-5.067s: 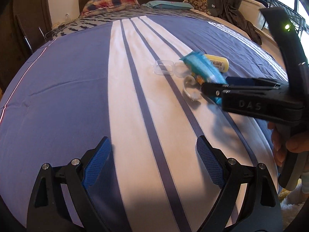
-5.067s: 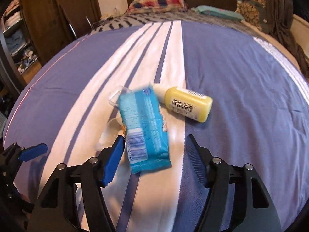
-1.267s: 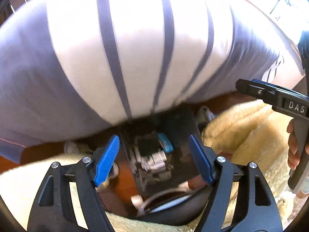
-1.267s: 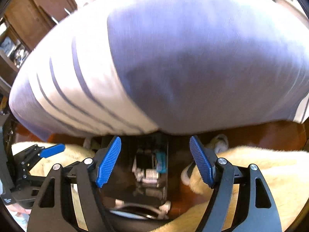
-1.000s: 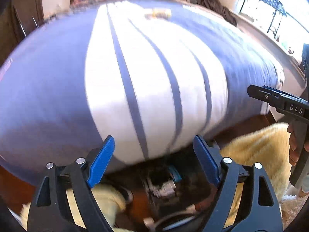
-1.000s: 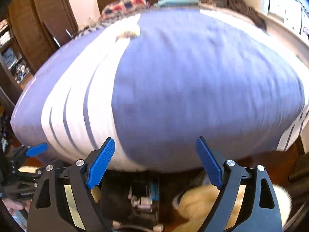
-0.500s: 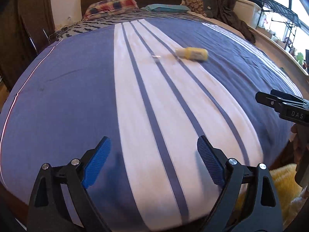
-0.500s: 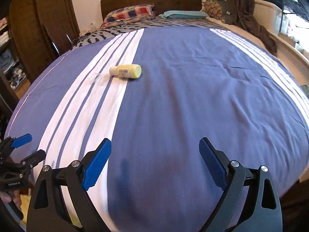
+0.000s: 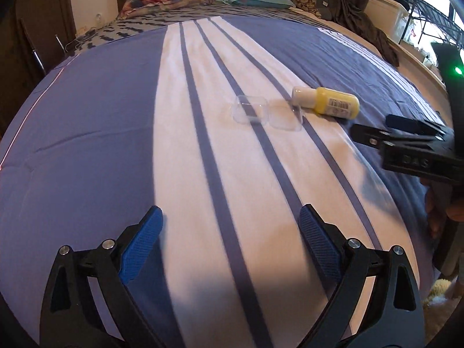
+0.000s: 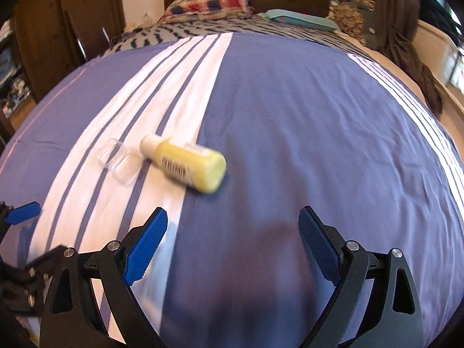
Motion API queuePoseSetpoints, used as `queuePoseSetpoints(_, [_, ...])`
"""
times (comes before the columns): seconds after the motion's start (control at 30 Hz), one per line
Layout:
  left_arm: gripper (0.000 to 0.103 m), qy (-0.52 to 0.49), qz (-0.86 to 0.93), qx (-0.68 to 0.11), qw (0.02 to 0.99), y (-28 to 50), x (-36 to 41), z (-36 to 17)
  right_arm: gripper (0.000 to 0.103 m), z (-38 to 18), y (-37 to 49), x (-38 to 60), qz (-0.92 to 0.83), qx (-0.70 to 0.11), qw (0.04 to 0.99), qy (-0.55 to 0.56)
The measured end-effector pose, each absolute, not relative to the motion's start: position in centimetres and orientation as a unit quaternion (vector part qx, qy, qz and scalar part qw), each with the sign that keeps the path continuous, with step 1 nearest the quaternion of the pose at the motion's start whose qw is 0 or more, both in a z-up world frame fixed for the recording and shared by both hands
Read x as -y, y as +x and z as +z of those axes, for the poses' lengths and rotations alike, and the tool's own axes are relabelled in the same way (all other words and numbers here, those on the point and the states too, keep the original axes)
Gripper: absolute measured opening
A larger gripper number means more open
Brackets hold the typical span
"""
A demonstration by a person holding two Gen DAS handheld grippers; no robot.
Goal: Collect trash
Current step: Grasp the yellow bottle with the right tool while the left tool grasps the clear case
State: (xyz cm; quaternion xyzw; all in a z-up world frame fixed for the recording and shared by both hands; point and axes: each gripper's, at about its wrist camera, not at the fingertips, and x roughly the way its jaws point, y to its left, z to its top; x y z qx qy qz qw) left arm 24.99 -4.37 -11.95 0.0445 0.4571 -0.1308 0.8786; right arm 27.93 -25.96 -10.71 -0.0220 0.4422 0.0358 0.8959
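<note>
1. The yellow bottle (image 10: 188, 168) lies on its side on your bed cover (image 10: 304, 121), its long axis running from far left to near right in the right wrist view. Its white cap (image 10: 149, 146) points far left, toward the clear plastic case (image 10: 117, 159); its flat base points near right.
2. From the left wrist view the same yellow bottle (image 9: 327, 103) sits right of centre, cap toward the left, just beside the clear plastic case (image 9: 265, 112).
3. The bottle is smooth, glossy plastic, rounded, with a barcode label on its side. The case is transparent, thin-walled, with rounded corners, and lies opened into two shallow halves side by side on the white band. The cover is soft woven cloth, blue with white bands and thin blue stripes, lightly creased.
4. Your right gripper (image 10: 233, 239) is spread wide and grips nothing; the bottle lies beyond its blue ribbed pads (image 10: 146, 243), nearer the left one.
5. Your left gripper (image 9: 230, 242) is likewise wide apart and empty, hovering over the near white band, well short of both items.
6. Against half a second ago, both items sit closer and larger in each view. The blue wrapper seen by the bottle about five seconds ago is gone from the bed.
</note>
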Motion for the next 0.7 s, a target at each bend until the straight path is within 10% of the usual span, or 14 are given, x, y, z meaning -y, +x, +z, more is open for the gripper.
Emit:
queuePoseSetpoints(0.3, [0.093,0.055,-0.150,-0.452,0.878,28.4,6.0,-12.2,0.090,-11.1,32.1,23.8,0.074,-0.442,0.892,-0.053])
queuePoseSetpoints(0.5, [0.094,0.064,-0.161,-0.447,0.877,30.2,7.7,-12.1,0.039,-10.9,32.7,23.6,0.105,-0.440,0.890,-0.048])
queuePoseSetpoints(0.7, [0.094,0.082,-0.168,-0.444,0.876,31.7,9.8,-12.2,0.036,-10.7,32.2,25.9,0.088,-0.444,0.891,-0.025])
